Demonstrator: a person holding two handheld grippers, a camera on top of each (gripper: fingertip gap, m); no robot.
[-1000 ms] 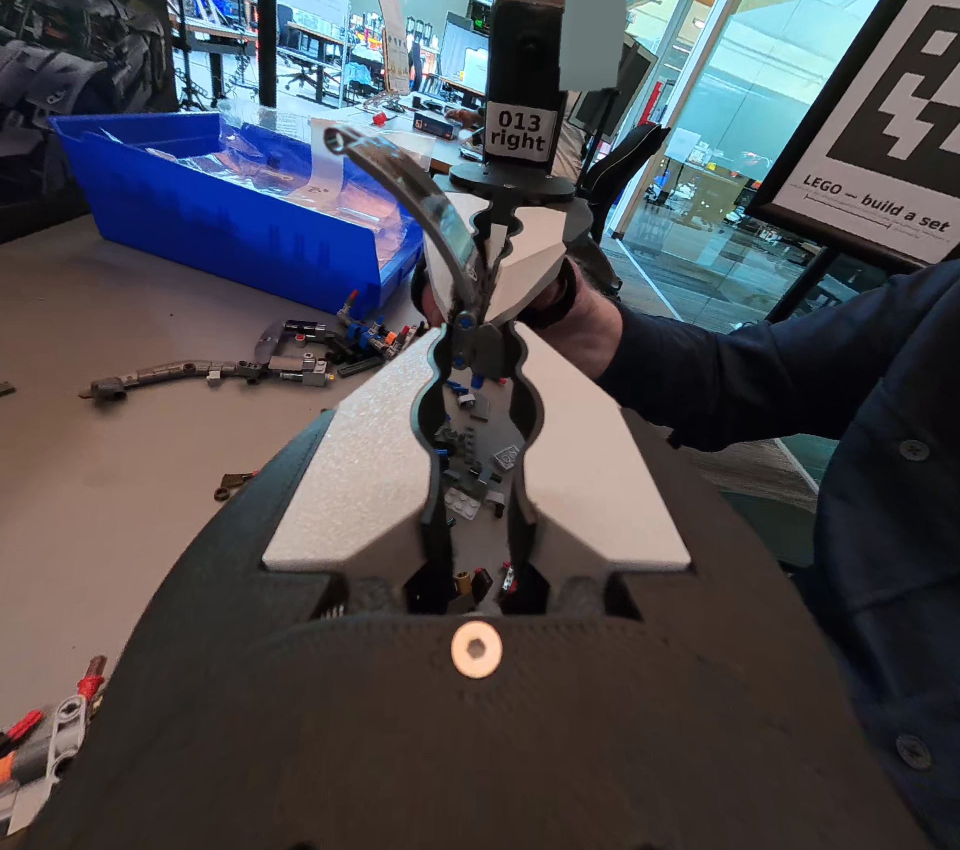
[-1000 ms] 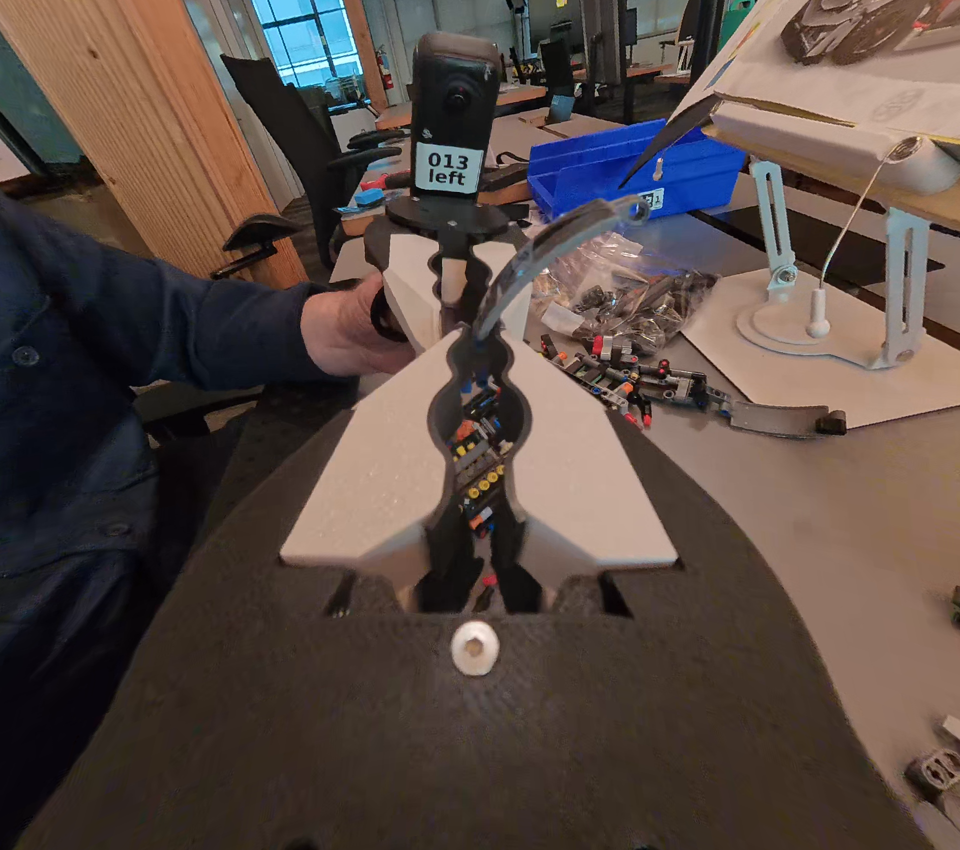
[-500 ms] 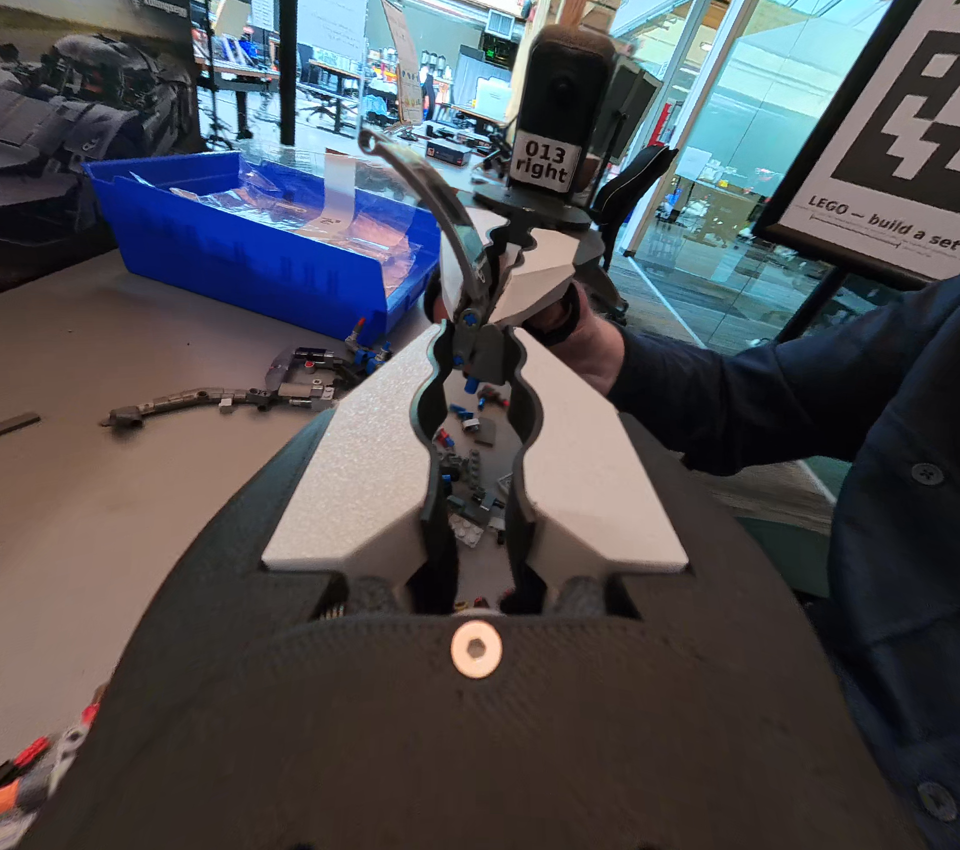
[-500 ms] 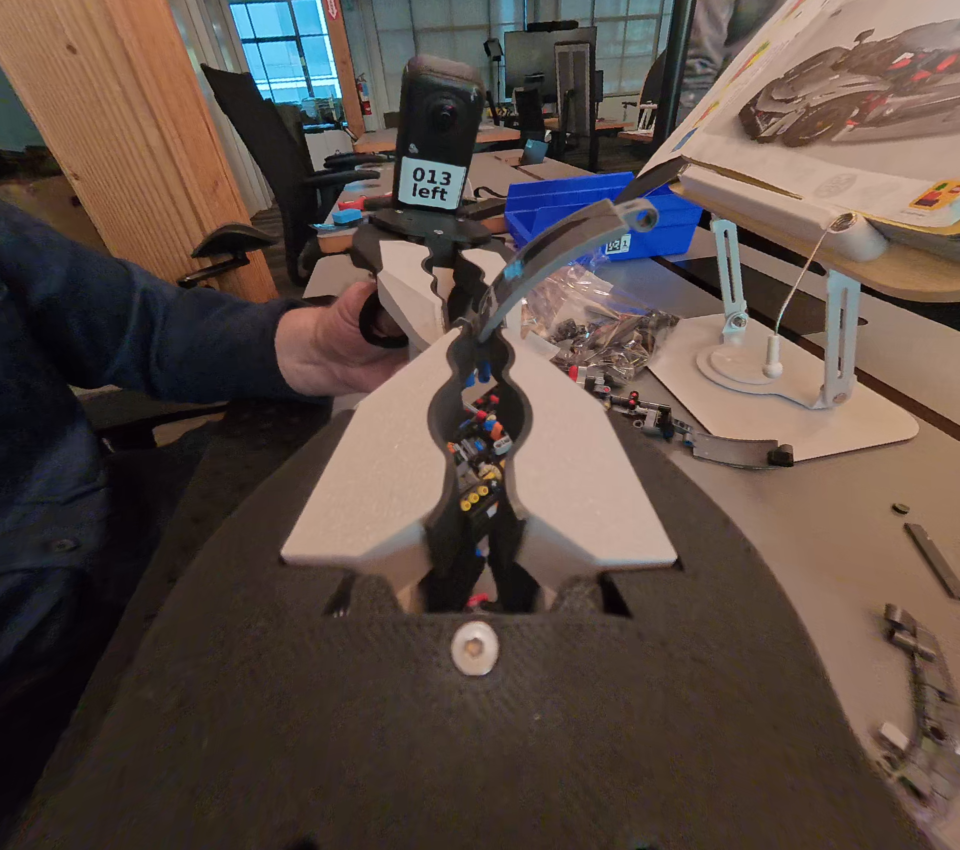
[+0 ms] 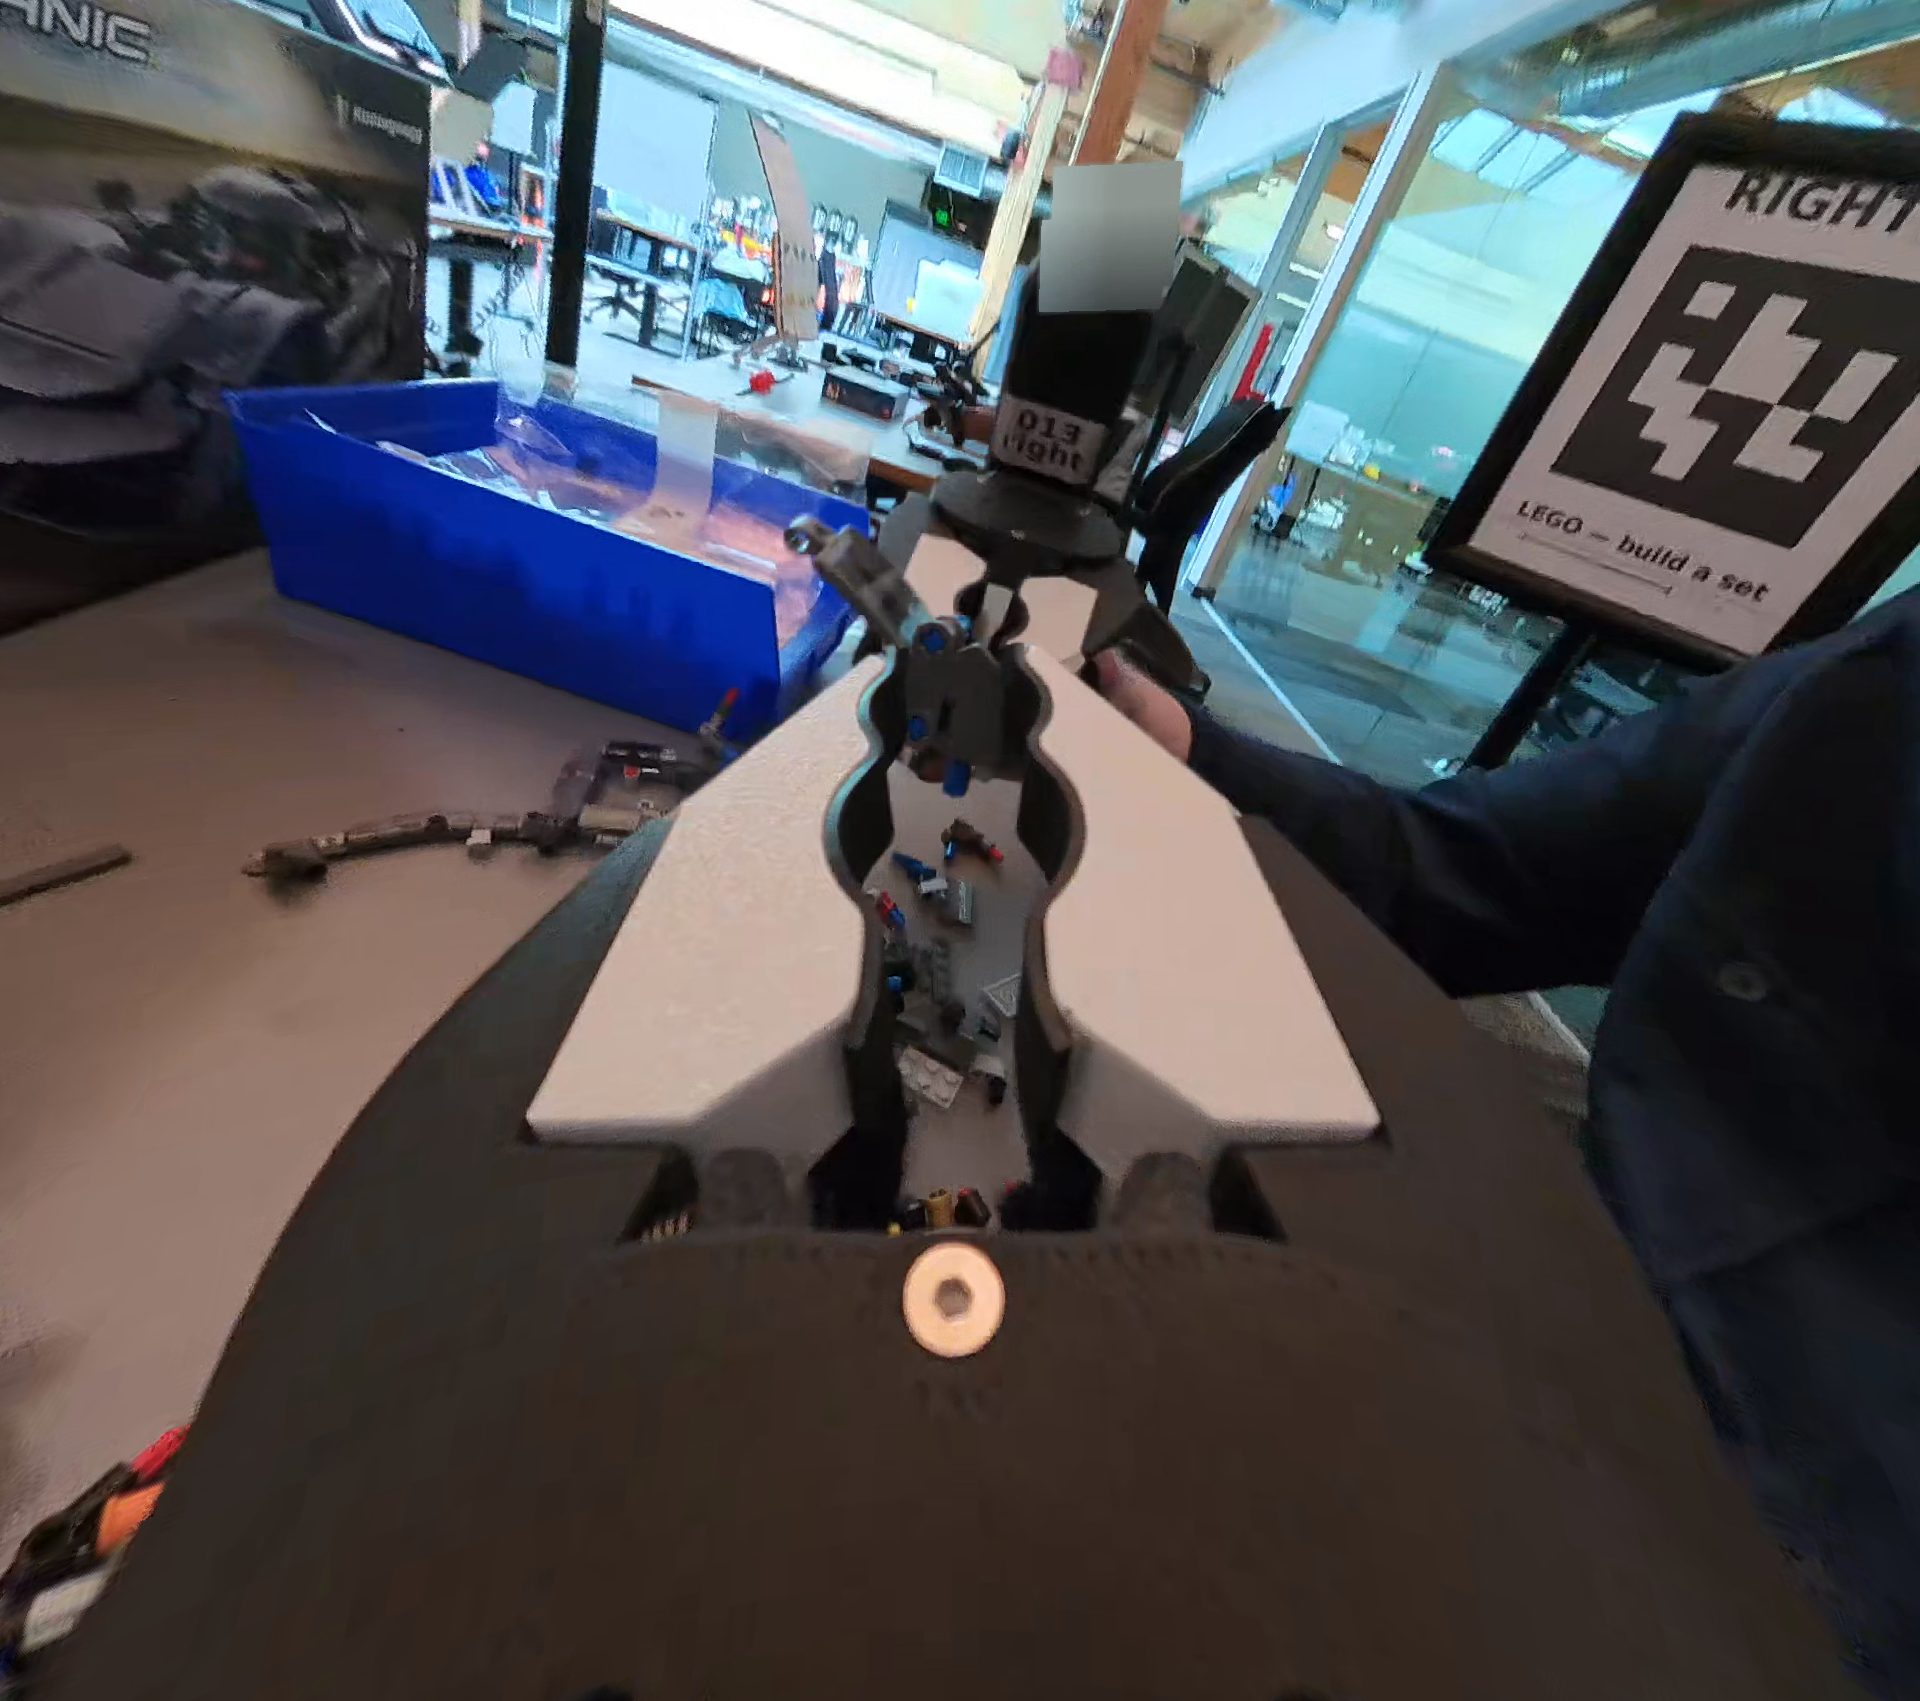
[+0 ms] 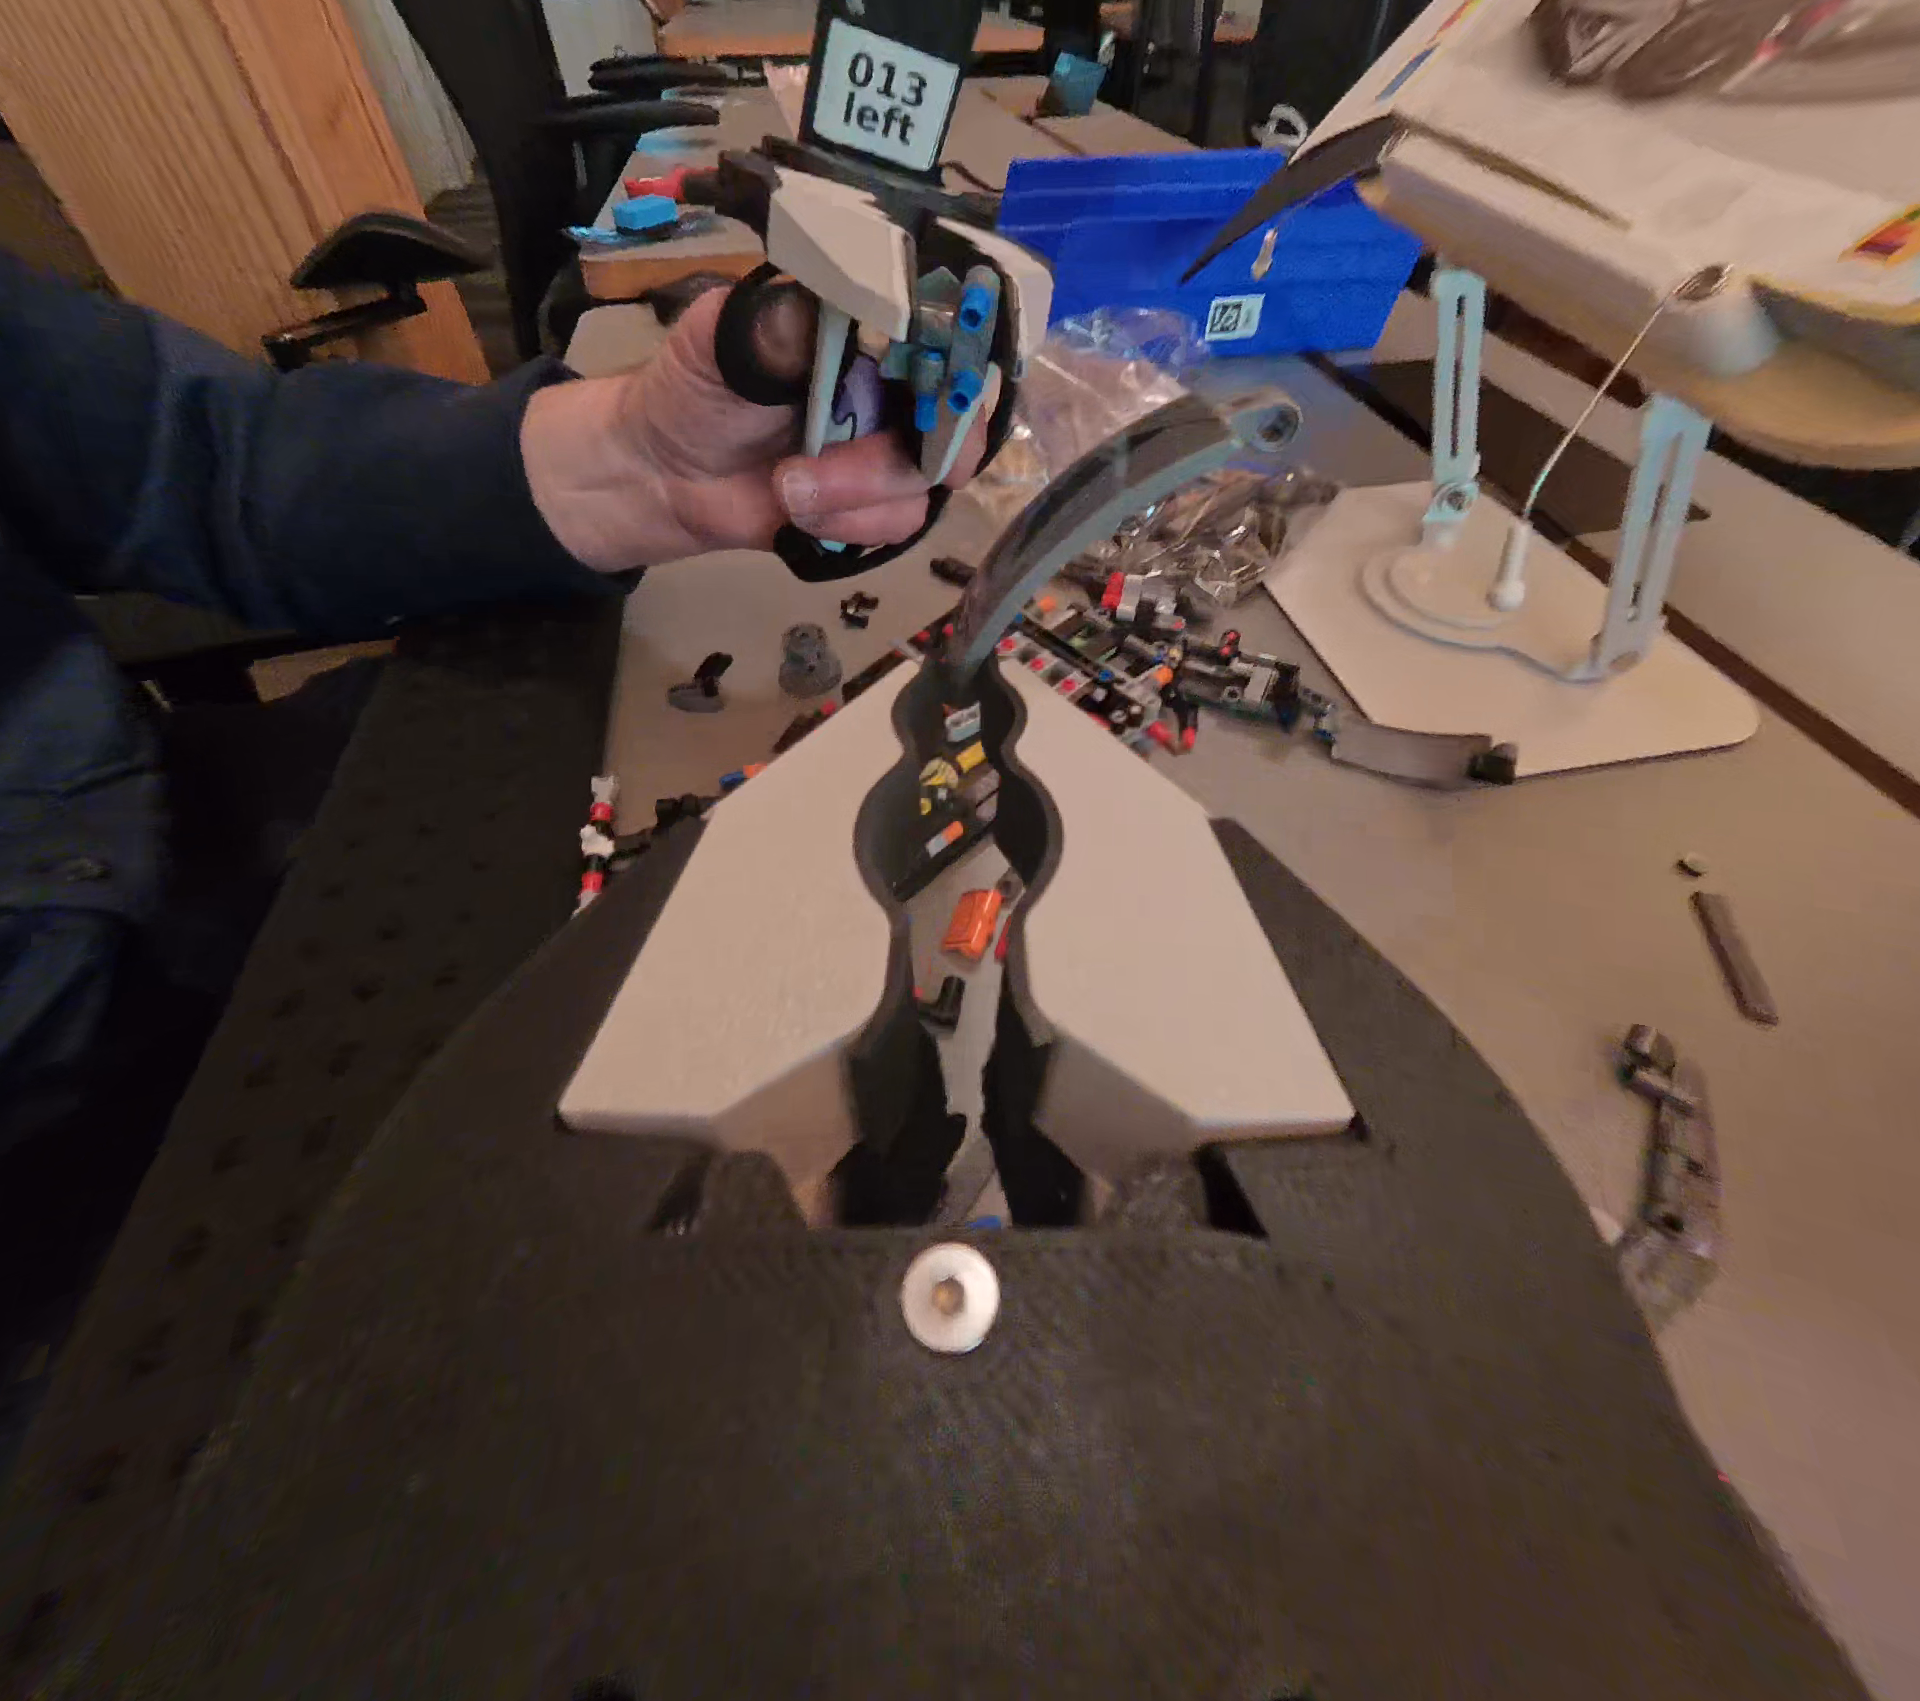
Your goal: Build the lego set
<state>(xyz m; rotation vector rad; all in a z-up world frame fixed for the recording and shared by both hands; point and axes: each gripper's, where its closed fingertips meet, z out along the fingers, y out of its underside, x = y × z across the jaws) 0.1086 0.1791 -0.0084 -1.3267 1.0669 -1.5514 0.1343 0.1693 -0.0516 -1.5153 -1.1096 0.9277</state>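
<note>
- Grey bench (image 5: pixel 187 778) carries, at the far left of the left wrist view, a blue bin (image 5: pixel 499 560) with clear plastic bags in it, and in front of the bin a long dark lego chain (image 5: pixel 436 830) lying flat.
- Left gripper (image 5: pixel 951 695) is clenched on a small grey lego assembly (image 5: pixel 956 706) with blue pins; its white fingers (image 5: pixel 748 903) are drawn close, pinching the assembly at their tips. From the right wrist view the same assembly (image 6: pixel 951 352) sits between those fingers, held above the bench in a person's hand (image 6: pixel 686 456).
- Loose lego pieces (image 5: pixel 951 955) in grey, blue and red lie on the bench below the left gripper, seen through the gap between its fingers.
- Right gripper (image 6: pixel 961 685) is clamped on the lower end of a curved dark lego panel (image 6: pixel 1101 498); the fingers (image 6: pixel 1143 945) are nearly together at their tips and the panel rises up and to the right, clear of the bench. It is apart from the grey assembly, just below and to the right of it.
- Further right on the bench lies a partly built lego frame (image 6: pixel 1174 675) with red and orange pins, beside a heap of bagged parts (image 6: pixel 1205 508).
- At the far right a white stand (image 6: pixel 1507 591) props up an open instruction booklet (image 6: pixel 1662 41).
</note>
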